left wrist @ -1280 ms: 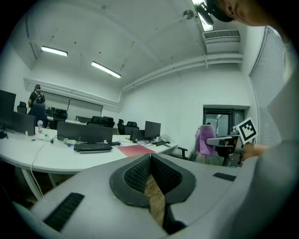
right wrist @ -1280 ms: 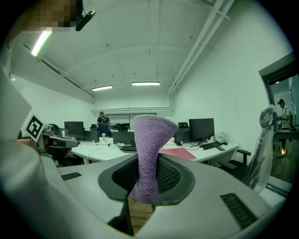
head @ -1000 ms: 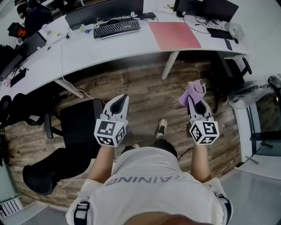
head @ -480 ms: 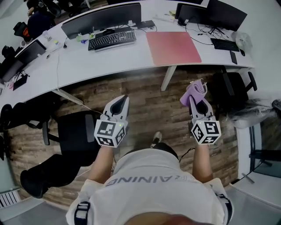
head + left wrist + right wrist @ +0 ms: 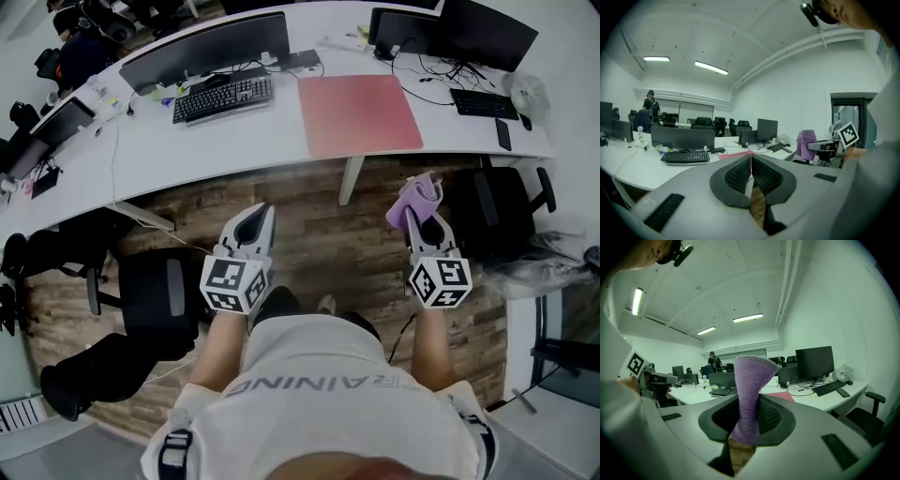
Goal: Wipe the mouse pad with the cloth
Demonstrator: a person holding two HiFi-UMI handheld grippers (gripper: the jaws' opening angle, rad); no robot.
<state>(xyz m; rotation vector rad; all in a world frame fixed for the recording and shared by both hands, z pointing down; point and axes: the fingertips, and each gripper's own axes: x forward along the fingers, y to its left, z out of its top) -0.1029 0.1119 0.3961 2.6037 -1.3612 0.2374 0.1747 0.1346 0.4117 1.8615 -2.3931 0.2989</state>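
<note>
Two handheld grippers were held over the wood-plank floor [image 5: 309, 220], on the near side of a long white desk [image 5: 234, 136]: the left gripper [image 5: 261, 209] with jaws pressed together on nothing, the right gripper [image 5: 421, 218] with jaws clamped on a purple fuzzy cloth [image 5: 415, 198] standing up past its tips. One rectangular pink mouse pad [image 5: 361, 114] lay flat on the desk, beyond the cloth and well apart from it, right of a black keyboard [image 5: 223, 97].
</note>
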